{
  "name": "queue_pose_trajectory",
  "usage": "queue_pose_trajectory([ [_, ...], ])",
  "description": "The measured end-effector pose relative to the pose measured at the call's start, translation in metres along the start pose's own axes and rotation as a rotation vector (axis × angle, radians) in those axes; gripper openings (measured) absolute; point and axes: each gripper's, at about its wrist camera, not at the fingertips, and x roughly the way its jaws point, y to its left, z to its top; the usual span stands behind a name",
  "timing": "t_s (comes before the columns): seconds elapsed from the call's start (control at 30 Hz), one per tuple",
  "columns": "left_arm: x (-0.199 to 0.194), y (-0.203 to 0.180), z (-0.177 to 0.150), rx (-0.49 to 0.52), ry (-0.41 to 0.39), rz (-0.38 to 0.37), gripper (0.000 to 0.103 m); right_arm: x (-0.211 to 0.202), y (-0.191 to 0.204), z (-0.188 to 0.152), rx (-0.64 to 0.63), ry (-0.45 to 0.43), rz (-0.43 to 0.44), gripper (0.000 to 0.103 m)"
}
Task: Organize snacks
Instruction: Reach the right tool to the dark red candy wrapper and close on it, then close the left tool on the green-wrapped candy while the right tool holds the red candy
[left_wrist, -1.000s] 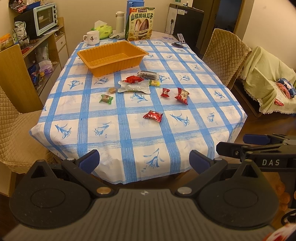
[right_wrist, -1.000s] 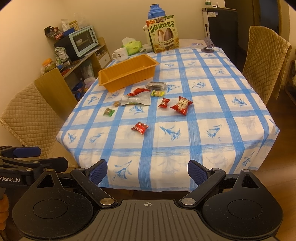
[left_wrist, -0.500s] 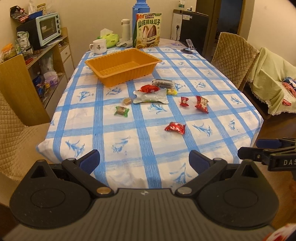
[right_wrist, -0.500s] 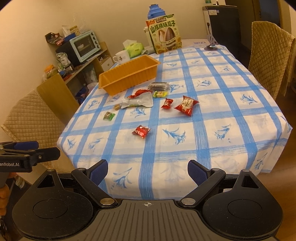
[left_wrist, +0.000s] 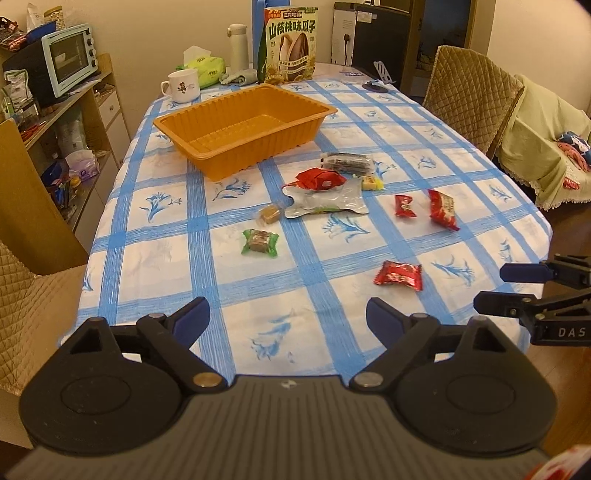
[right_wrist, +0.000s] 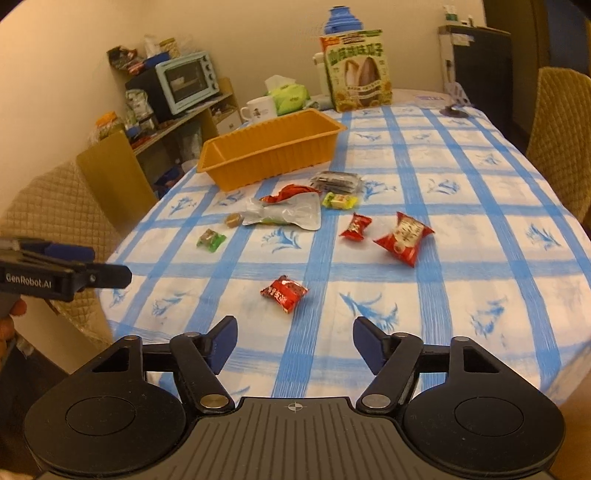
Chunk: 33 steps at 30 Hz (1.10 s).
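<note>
Several wrapped snacks lie on the blue-checked tablecloth: a red packet (left_wrist: 398, 275) (right_wrist: 283, 292) nearest me, a green candy (left_wrist: 259, 242) (right_wrist: 210, 240), a silver pouch (left_wrist: 327, 201) (right_wrist: 286, 214), a small red candy (left_wrist: 405, 205) (right_wrist: 355, 227), a larger red packet (left_wrist: 443, 209) (right_wrist: 403, 238) and a dark packet (left_wrist: 347, 162). An empty orange tray (left_wrist: 243, 129) (right_wrist: 269, 151) stands behind them. My left gripper (left_wrist: 288, 319) is open and empty above the table's near edge. My right gripper (right_wrist: 291, 345) is open and empty, just short of the nearest red packet.
A sunflower-seed box (left_wrist: 290, 44), a white mug (left_wrist: 183, 85), a tissue pack (left_wrist: 205, 68) and a thermos (left_wrist: 238, 46) stand at the table's far end. Quilted chairs (left_wrist: 469, 92) (right_wrist: 55, 214) flank the table. A shelf with a toaster oven (left_wrist: 68, 61) is at the left.
Both grippers have moved forward toward the table, so the snacks and tray look closer. Both stay open and empty.
</note>
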Motion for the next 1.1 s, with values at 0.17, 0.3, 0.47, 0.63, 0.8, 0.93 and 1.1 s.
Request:
queue_pose_trajectory([
  [0.17, 0.02, 0.019, 0.006, -0.001, 0.022, 0.008, 0.088, 0.035, 0.003, 0.013, -0.07, 0.03, 0.011, 0.056],
  [0.3, 0.033, 0.033, 0.009, -0.002, 0.041, 0.012, 0.086, 0.062, 0.007, 0.022, -0.152, 0.052, 0.013, 0.053],
  [0.47, 0.046, 0.047, 0.013, -0.001, 0.06, 0.011, 0.085, 0.092, 0.011, 0.024, -0.27, 0.1, 0.001, 0.049],
  [0.63, 0.056, 0.054, 0.018, 0.004, 0.071, 0.008, 0.085, 0.107, 0.009, 0.025, -0.318, 0.124, 0.007, 0.046],
  [0.8, 0.067, 0.057, 0.023, 0.021, 0.082, -0.004, 0.084, 0.116, 0.011, 0.028, -0.333, 0.142, 0.025, 0.045],
  [0.93, 0.077, 0.059, 0.025, 0.036, 0.097, -0.012, 0.084, 0.121, 0.012, 0.028, -0.329, 0.156, 0.036, 0.033],
  [1.1, 0.091, 0.059, 0.028, 0.076, 0.112, -0.029, 0.083, 0.12, 0.01, 0.03, -0.285, 0.153, 0.039, 0.025],
])
